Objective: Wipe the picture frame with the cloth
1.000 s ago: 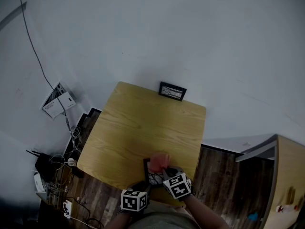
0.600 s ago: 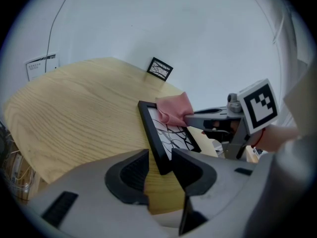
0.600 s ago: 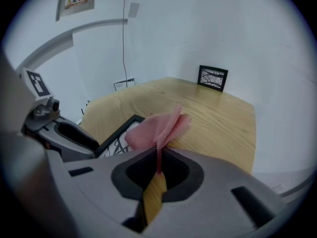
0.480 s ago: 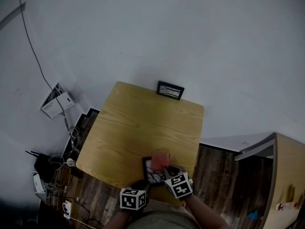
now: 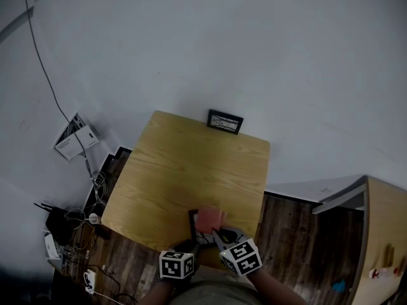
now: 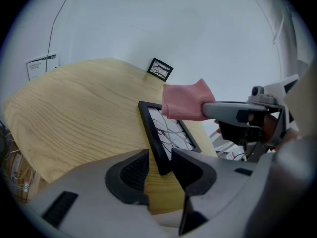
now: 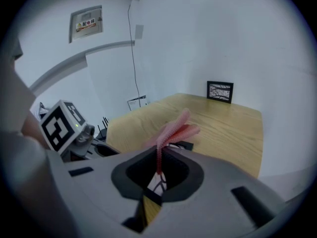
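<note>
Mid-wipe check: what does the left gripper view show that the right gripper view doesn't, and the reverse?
Only the left gripper view: the left gripper straddling the picture frame's near corner, though pad contact is unclear, plus the frame's whole branch print. Only the right gripper view: the left gripper's marker cube and a wall sign. Both: the pink cloth clamped in the right gripper, the wooden table, and the small second frame at its far edge.
</note>
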`<state>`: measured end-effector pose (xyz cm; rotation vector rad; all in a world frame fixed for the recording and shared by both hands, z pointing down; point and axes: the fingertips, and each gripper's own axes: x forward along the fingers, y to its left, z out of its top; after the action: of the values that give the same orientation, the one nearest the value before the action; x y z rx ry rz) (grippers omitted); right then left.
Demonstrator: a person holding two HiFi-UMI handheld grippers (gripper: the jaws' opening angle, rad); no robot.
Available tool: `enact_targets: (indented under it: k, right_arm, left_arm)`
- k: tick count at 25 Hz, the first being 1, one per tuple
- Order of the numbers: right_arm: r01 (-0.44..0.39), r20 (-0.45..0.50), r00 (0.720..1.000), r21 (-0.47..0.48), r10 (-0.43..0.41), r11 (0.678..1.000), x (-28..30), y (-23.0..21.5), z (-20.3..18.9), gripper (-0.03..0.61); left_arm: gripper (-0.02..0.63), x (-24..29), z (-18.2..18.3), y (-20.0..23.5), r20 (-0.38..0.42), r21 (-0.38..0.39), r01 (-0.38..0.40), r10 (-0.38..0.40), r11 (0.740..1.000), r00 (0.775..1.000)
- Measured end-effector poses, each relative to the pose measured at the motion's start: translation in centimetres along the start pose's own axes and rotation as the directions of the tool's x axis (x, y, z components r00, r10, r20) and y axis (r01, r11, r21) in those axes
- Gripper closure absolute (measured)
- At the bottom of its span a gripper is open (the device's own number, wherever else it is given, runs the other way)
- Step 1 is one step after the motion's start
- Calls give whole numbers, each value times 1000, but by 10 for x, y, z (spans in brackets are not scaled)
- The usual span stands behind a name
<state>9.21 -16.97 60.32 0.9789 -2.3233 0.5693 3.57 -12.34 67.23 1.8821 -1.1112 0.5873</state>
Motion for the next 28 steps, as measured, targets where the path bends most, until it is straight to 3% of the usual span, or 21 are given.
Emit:
enact_targets:
  k: [5,12,21,28]
  right_arm:
    - [-65,-10,998,-37,65,997,3,26,-3,569]
    - [-103,-93,991,-60,97,993,13,39,-28,569]
    - [-100,-199,977,-102,78,990,22,43,-57,569]
    - [-77,-218,974,-90,56,993,22,35,-67,569]
  left_arm:
    - [480,-1,0,0,3,-1,-2,2,1000,1000]
    - [482,0,0,0,5,1,-4,4,1000,1000]
    - [482,0,-1,0,6,2,-1,1,1000,1000]
    - [482,0,0,0,7,4,-2,2,1000,1000]
